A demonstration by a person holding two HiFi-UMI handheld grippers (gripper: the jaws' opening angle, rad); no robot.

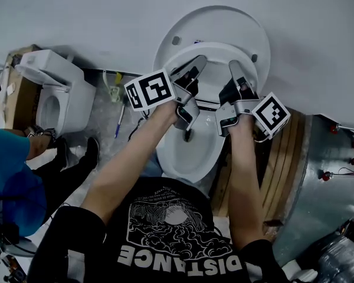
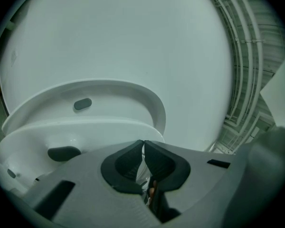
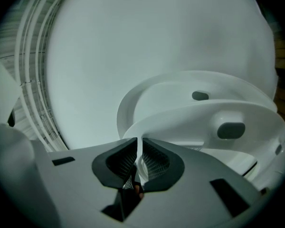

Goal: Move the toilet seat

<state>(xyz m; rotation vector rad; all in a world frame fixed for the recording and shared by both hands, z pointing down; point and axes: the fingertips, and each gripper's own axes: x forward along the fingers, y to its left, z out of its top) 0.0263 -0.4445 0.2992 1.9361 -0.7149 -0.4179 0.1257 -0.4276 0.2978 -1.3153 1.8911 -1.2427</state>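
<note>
The seat (image 1: 215, 49) is tipped up off the bowl (image 1: 186, 152), its underside bumpers showing, just in front of the raised lid (image 1: 218, 19), which stands near the wall. You have it by its front rim from both sides. Your left tongs (image 1: 196, 63) are pressed almost together, with a thin white sliver of the rim between the pads. Your right tongs (image 1: 235, 68) pinch the rim too, and the white edge runs into their narrow gap. A second toilet (image 1: 53, 99) stands well off to your left.
</note>
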